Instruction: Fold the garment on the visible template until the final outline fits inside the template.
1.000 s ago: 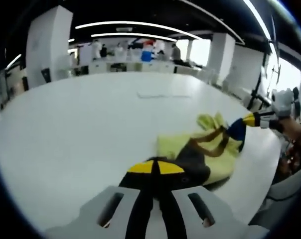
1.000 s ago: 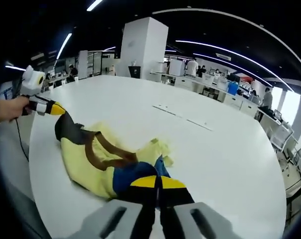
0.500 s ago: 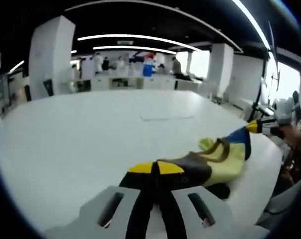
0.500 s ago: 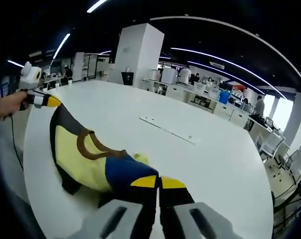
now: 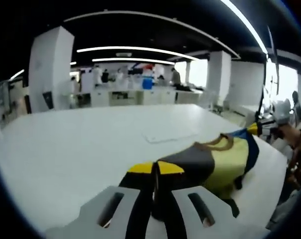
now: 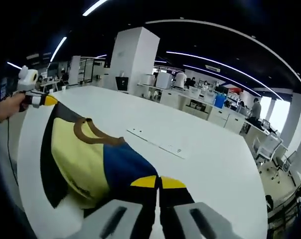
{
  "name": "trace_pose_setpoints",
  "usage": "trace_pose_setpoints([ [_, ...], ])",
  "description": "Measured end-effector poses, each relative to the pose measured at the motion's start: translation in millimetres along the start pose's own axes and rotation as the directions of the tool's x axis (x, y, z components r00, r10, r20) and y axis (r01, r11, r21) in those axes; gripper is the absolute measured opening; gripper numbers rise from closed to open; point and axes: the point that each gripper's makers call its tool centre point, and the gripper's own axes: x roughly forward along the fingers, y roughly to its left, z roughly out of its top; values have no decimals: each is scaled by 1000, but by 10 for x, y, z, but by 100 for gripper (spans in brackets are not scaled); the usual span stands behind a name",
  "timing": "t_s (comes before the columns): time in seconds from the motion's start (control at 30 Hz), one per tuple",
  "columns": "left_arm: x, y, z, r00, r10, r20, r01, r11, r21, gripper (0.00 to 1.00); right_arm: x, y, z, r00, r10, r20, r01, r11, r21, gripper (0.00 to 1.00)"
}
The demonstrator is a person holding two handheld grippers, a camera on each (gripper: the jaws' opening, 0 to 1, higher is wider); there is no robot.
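The garment (image 5: 224, 160) is a yellow shirt with a brown collar, one dark grey shoulder and one blue shoulder. It hangs stretched in the air between both grippers above the white table (image 5: 66, 144). My left gripper (image 5: 155, 168) is shut on the dark grey shoulder. My right gripper (image 6: 158, 181) is shut on the blue shoulder of the garment (image 6: 78, 159). The right gripper (image 5: 254, 130) appears at the right of the left gripper view, and the left gripper (image 6: 43, 100) at the left of the right gripper view. Faint template marks (image 5: 163, 137) (image 6: 155, 144) lie on the table beyond the shirt.
The round white table (image 6: 205, 164) has its near edge under the shirt. A white pillar (image 5: 48, 64) (image 6: 135, 55), desks with people (image 5: 130, 89) and office chairs (image 6: 262, 147) stand beyond the table's far side.
Both grippers have lifted the shirt off the table and pulled it taut; it was crumpled on the surface and now hangs spread between them.
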Motion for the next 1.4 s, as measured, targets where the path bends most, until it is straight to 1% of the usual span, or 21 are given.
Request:
trace_pose_setpoints([
  [0.03, 47, -6, 19, 1000, 1, 3, -1, 1000, 13, 0, 34, -22, 21, 1000, -2, 1, 2, 1000, 0, 0],
  [0.1, 163, 60, 37, 1000, 28, -10, -27, 995, 94, 0, 106, -71, 61, 1000, -6, 3, 6, 1000, -9, 0],
  [0.13, 215, 69, 43, 999, 33, -10, -32, 994, 105, 0, 130, -87, 74, 1000, -6, 5, 6, 1000, -14, 0],
  [0.17, 284, 19, 54, 1000, 28, -10, -27, 996, 90, 0, 192, -143, 98, 1000, -13, 7, 13, 1000, -14, 0],
  [0.23, 397, 31, 56, 1000, 20, -6, -20, 998, 55, 0, 307, -237, 116, 1000, -23, 5, 23, 1000, -7, 0],
  [0.33, 569, 109, 38, 1000, 25, -7, -25, 1000, 13, 0, 428, -313, 97, 1000, -28, -3, 28, 999, 18, 0],
  [0.37, 688, 157, 17, 999, 29, -17, -29, 999, -15, 0, 490, -342, 83, 1000, -30, -5, 30, 999, 20, 0],
  [0.47, 801, 144, -39, 999, 25, -24, -26, 999, -34, 0, 639, -430, 47, 999, -38, -13, 39, 997, 65, 0],
  [0.57, 1043, 219, -82, 999, 23, -29, -25, 998, -65, 0, 810, -510, 13, 999, -43, -16, 45, 994, 101, 0],
  [0.63, 1176, 241, -133, 998, 19, -53, -23, 997, -71, 0, 910, -549, -11, 999, -46, -21, 48, 992, 119, 0],
  [0.7, 1275, 267, -198, 996, 36, -77, -41, 997, -68, 0, 994, -552, -52, 999, -44, -26, 47, 990, 133, 0],
  [0.77, 1411, 271, -258, 995, 33, -92, -38, 998, -55, 0, 1137, -601, -135, 998, -48, -48, 54, 990, 133, 0],
  [0.87, 1522, 209, -375, 991, 33, -128, -39, 998, -41, 0, 1269, -625, -288, 995, -48, -86, 62, 985, 161, 0],
  [0.9, 1654, 342, -421, 989, 31, -143, -36, 999, -32, 0, 1346, -647, -334, 994, -42, -97, 59, 984, 170, 0],
  [0.93, 1694, 353, -456, 988, 31, -153, -36, 999, -32, 0, 1404, -673, -359, 994, -42, -101, 59, 984, 169, 0],
  [1.0, 1708, 272, -504, 985, 31, -172, -38, 998, -40, 0, 1478, -688, -444, 992, -42, -120, 63, 983, 175, 0],
  [1.1, 1831, 304, -646, 976, 20, -217, -26, 999, -26, 0, 1544, -689, -562, 989, -36, -146, 65, 978, 199, 0],
  [1.23, 1956, 388, -774, 965, 27, -262, -36, 999, -31, 0, 1589, -621, -691, 984, -28, -174, 69, 969, 236, 0],
  [1.3, 1931, 361, -823, 960, 31, -280, -33, 999, -2, 0, 1629, -619, -717, 983, -29, -179, 71, 969, 237, 0],
  [1.33, 1945, 386, -850, 956, 40, -292, -28, 999, 43, 0, 1716, -658, -736, 982, -29, -185, 75, 966, 246, 0],
  [1.4, 1983, 406, -888, 952, 46, -301, -28, 997, 65, 0, 1713, -649, -771, 980, -31, -198, 85, 958, 273, 0],
])
